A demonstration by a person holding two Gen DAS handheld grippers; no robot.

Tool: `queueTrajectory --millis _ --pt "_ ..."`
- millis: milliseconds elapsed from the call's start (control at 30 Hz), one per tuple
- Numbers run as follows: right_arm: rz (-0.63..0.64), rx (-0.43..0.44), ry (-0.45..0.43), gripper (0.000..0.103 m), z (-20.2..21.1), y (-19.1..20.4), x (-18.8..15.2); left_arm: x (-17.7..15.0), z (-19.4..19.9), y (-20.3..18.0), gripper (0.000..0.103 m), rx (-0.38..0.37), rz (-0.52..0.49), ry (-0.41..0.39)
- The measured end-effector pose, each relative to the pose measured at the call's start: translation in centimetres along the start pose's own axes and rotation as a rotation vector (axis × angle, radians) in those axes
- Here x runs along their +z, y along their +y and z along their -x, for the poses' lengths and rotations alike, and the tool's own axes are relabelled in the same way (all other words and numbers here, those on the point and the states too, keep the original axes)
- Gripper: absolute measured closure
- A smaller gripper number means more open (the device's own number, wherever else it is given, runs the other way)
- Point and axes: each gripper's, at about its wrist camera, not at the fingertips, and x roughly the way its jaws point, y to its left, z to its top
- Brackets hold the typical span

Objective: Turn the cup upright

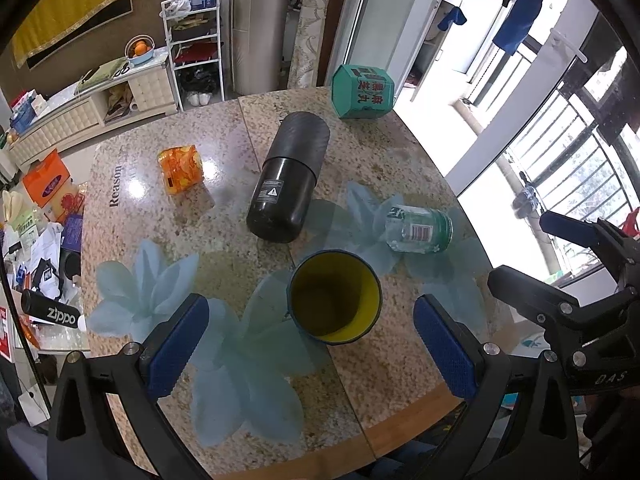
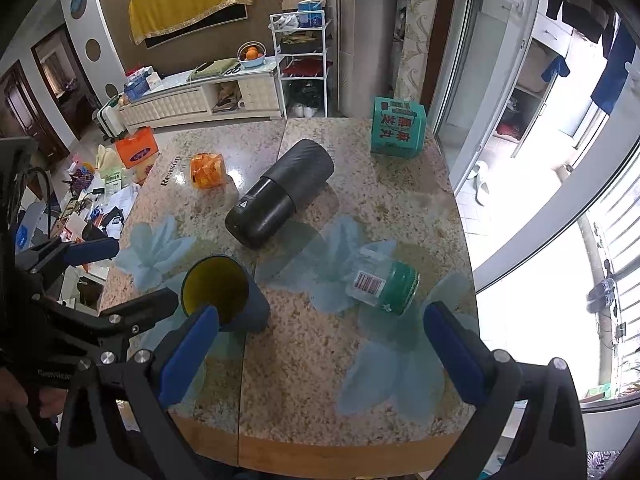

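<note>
A dark blue cup (image 1: pixel 335 297) with a yellow inside stands upright on the stone table, mouth up. It also shows in the right wrist view (image 2: pixel 224 294). My left gripper (image 1: pixel 310 346) is open and empty, its blue pads either side of the cup and a little nearer than it. My right gripper (image 2: pixel 320 354) is open and empty over the table's near part, to the right of the cup. The right gripper also shows in the left wrist view (image 1: pixel 532 248), and the left gripper in the right wrist view (image 2: pixel 120 276).
A black flask (image 1: pixel 289 176) lies on its side behind the cup. A clear jar with a green lid (image 1: pixel 420 230) lies on its side to the right. An orange packet (image 1: pixel 180 168) and a green box (image 1: pixel 362 91) sit farther back. The table edge (image 1: pixel 400 424) is near.
</note>
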Motion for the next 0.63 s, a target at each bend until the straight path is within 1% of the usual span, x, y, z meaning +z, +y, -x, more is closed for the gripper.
queueTrajectory --millis 433,633 --pt "-0.020 0.003 0.012 0.000 0.11 -0.31 -0.65 -0.58 -0.20 -0.42 0.000 0.000 -0.004 0.016" --pt "-0.026 0.006 0.014 0.000 0.07 -0.38 -0.86 -0.98 -0.21 -0.48 0.000 0.000 0.009 0.020"
